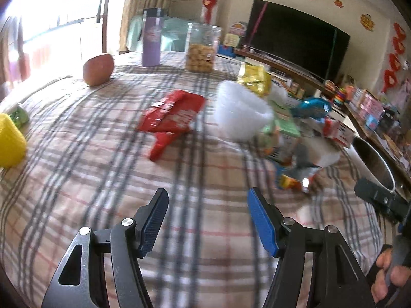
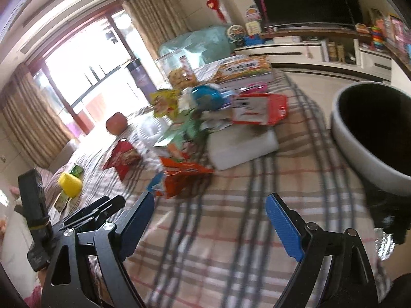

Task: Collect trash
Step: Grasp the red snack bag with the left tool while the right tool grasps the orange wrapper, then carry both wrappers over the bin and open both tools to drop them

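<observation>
1. Both my tools are empty: my left gripper (image 1: 206, 206) has its blue pads (image 1: 262, 220) parted about halfway with only cloth between them, and my right gripper (image 2: 209, 209) stands wide apart, also over bare plaid tablecloth (image 2: 231, 243).
2. The trash lies ahead in a loose heap: a crumpled orange foil snack wrapper (image 2: 183, 177) nearest my right gripper, a flat red plastic wrapper (image 1: 170, 118) ahead of my left, then green and yellow packets and a white foam block (image 2: 241, 148) behind.
3. The round grey-rimmed bin with a dark inside (image 2: 372, 138) sits at my right, near the heap (a short carry, I judge).
4. For a clean pick I would take the orange wrapper first, coming down low and pinching a raised crease, not the flat sheet.
5. Things to leave alone: a red apple (image 1: 98, 69), a purple tumbler (image 1: 151, 37), a clear jar of biscuits (image 1: 201, 47) and a yellow plastic cup (image 1: 10, 141).
6. The frames are blurred, so edges in the heap are hard to tell apart; the wrappers overlap, and pulling one may drag its neighbours.
</observation>
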Available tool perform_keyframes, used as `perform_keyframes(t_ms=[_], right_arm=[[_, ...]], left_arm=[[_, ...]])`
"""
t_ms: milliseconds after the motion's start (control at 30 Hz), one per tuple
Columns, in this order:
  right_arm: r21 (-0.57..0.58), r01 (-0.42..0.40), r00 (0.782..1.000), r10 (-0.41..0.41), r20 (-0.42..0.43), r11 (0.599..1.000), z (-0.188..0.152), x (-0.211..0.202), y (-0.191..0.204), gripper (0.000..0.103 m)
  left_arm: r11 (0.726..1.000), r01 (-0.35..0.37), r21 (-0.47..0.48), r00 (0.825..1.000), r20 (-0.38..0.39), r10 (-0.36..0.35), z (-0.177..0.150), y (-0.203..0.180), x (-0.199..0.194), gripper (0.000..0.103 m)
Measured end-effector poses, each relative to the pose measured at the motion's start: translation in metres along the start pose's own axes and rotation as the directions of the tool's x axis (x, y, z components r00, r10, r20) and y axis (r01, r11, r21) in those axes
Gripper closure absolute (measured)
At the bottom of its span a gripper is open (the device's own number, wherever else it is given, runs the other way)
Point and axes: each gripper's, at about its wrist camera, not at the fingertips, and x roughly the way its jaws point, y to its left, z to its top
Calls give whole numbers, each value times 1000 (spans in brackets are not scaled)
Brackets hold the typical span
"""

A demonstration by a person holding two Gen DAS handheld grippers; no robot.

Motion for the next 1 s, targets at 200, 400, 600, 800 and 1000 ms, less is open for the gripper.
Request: perform_keyframes(t_ms=[200, 400, 600, 800, 1000], right_arm=[[-8, -22, 999, 22, -37, 1000, 0, 24, 16, 13], [14, -14, 996, 15, -83, 1000, 4, 49, 18, 13], [-4, 20, 997, -20, -73, 1000, 7, 58, 20, 42], [3, -1, 996, 2, -90, 1000, 2, 58, 14, 94], [-23, -35, 997, 34, -74, 999, -4, 42, 19, 97]], left_arm=[[999, -35, 6, 999, -3, 35, 20, 14, 10, 39], [999, -48, 1, 999, -24, 48, 48, 28, 40, 38], [999, -15, -40, 998, -64, 12, 65, 38, 72, 56], [997, 36, -65, 998, -57, -40, 70, 49, 81, 87], [999, 38, -29, 999, -16, -38, 55, 42, 59, 89]])
